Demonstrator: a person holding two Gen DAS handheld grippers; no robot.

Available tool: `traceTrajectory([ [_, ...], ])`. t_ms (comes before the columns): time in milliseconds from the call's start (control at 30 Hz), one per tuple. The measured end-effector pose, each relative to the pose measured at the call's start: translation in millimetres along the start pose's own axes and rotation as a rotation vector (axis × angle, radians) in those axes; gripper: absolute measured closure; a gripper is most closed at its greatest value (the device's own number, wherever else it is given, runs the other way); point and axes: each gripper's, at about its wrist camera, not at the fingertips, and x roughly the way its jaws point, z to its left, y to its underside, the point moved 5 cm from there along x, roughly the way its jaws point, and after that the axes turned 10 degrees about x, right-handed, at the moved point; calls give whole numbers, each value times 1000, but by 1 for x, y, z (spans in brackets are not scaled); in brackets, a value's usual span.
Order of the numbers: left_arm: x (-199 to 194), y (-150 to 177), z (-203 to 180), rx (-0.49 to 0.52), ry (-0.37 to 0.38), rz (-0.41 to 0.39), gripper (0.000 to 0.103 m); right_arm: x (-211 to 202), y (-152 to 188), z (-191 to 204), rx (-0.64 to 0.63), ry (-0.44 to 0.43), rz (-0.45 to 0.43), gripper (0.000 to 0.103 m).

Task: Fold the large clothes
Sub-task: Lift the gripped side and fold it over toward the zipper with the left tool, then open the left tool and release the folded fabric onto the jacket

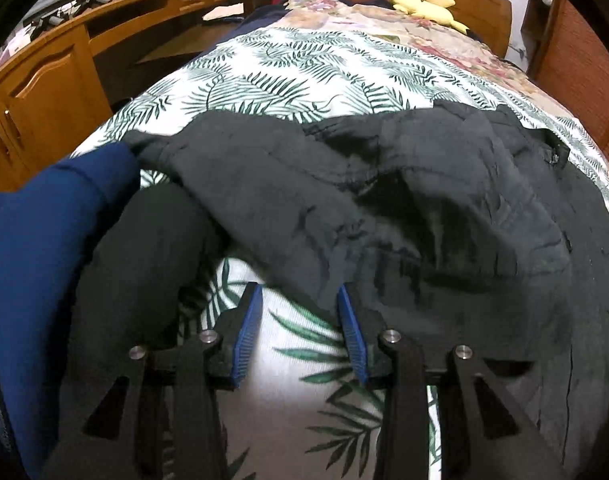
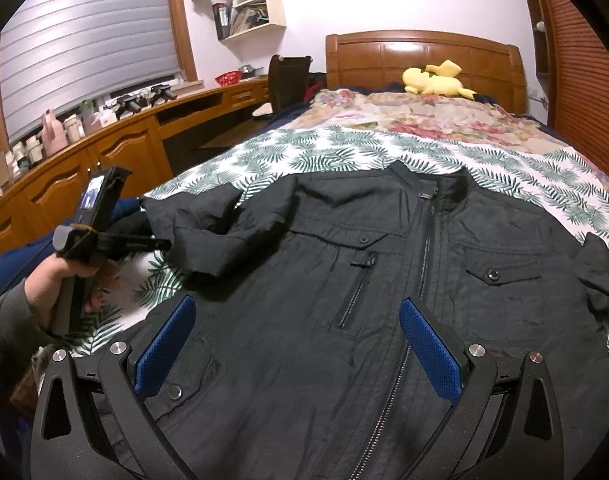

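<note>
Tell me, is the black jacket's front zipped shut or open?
Zipped shut. In the right wrist view the black jacket lies front up on the bed, and its zipper runs closed up to the collar.

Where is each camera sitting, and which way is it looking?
Left wrist view: sits on the left gripper, looking down at the black jacket sleeve side on the leaf-print bedspread; its own blue-padded fingers show, open.
Right wrist view: sits on the right gripper, looking across the jacket front toward the headboard; its open fingers show, plus the person's hand holding the left gripper.
Both share the jacket, bedspread, yellow plush toy and wooden desk.
</note>
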Motion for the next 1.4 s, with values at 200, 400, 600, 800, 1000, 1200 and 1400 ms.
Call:
traceTrajectory([
  [200,11,-12,-1,-37,-10,-3,65,-1,0,-2,4,0,0,0],
  [400,9,-25,-11,1,-50,-44,103,-3,-1,-6,8,4,-6,0],
  [600,-40,-51,-41,93,-92,-172,103,-12,-5,-15,17,9,-22,0],
  [800,-98,-76,-91,169,-66,-259,103,-43,-13,-29,21,26,-74,0],
  [1000,-140,-76,-164,271,1,-308,103,-73,-17,-48,33,37,-101,0],
  [1200,-160,-58,-220,365,55,-306,103,-94,-18,-68,60,55,-121,0],
  [1400,-167,-33,-244,365,126,-260,94,-109,-21,-86,82,87,-147,0],
])
